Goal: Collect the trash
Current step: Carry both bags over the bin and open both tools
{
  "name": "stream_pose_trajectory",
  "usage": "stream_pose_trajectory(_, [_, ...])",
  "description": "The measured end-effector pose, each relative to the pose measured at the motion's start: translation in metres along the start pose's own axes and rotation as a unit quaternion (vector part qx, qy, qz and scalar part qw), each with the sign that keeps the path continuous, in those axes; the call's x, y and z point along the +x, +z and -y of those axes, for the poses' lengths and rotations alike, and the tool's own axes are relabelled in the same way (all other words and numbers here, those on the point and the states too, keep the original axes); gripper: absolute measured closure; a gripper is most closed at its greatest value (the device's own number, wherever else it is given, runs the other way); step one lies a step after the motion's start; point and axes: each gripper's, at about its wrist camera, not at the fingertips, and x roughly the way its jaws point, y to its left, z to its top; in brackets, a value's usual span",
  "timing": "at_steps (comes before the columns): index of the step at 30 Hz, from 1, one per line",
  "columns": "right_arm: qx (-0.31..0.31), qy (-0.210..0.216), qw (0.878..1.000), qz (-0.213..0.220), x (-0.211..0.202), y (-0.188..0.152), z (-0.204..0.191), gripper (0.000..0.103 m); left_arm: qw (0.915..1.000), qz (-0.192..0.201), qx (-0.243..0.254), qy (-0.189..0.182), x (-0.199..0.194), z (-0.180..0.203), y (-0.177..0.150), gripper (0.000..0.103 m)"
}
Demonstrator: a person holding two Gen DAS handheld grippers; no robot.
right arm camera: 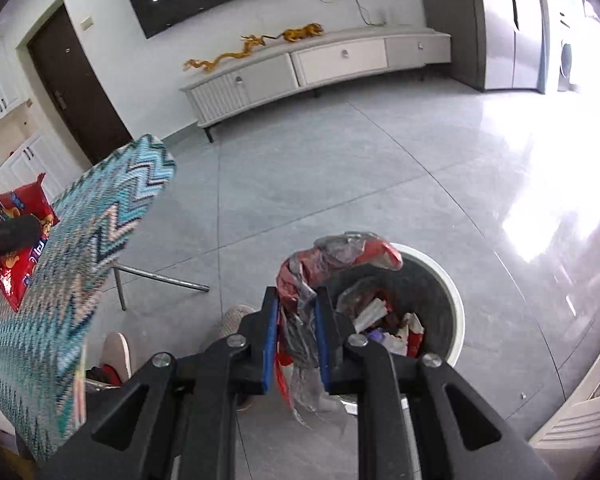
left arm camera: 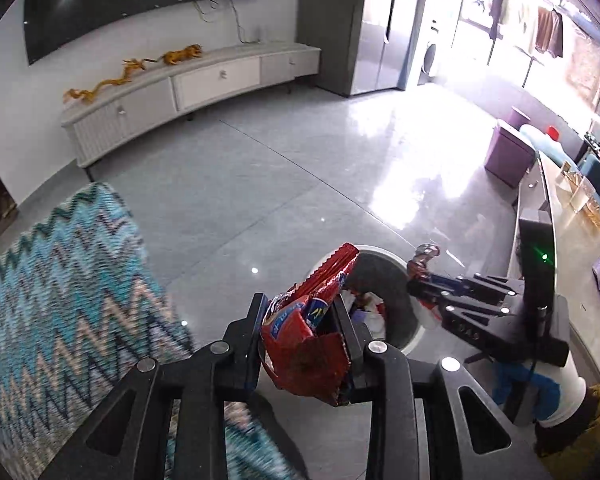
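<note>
Holding a crumpled red snack bag [left arm camera: 306, 340] between its jaws, my left gripper [left arm camera: 300, 340] fills the lower centre of the left wrist view, closed firmly on the packet. Just beyond it, in the centre right of that frame, sits a round white trash bin [left arm camera: 414, 334] on the grey tiled floor [left arm camera: 260, 184], already holding assorted wrappers. My right gripper [right arm camera: 298, 336] shows in the lower centre of the right wrist view, its blue-padded jaws closed on a twisted bundle of clear and red plastic wrappers [right arm camera: 332, 256], which hangs over the bin's near rim. A chair with a teal zigzag cushion [right arm camera: 88, 256] occupies the left of both frames. Along the far wall, at the top, runs a low white TV cabinet [right arm camera: 320, 68] carrying golden dragon ornaments [right arm camera: 224, 56].
</note>
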Motion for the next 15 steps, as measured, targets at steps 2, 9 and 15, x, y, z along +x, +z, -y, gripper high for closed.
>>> stream_pose_trajectory(2, [0.019,-0.006,1.0,-0.014,0.019,-0.005,0.022,0.086,0.9994,-0.023,0.003,-0.025,0.034,0.019,0.009,0.073])
stream_pose_trajectory(9, [0.066,-0.021,0.996,-0.061,0.078,-0.024,0.07,0.085,0.9944,-0.081,-0.011,-0.067,0.123,0.054,0.018,0.062])
stream_pose_trajectory(15, [0.077,-0.038,0.993,-0.084,0.102,-0.035,0.084,0.073,0.9929,-0.089,-0.023,-0.076,0.14,0.06,0.023,0.041])
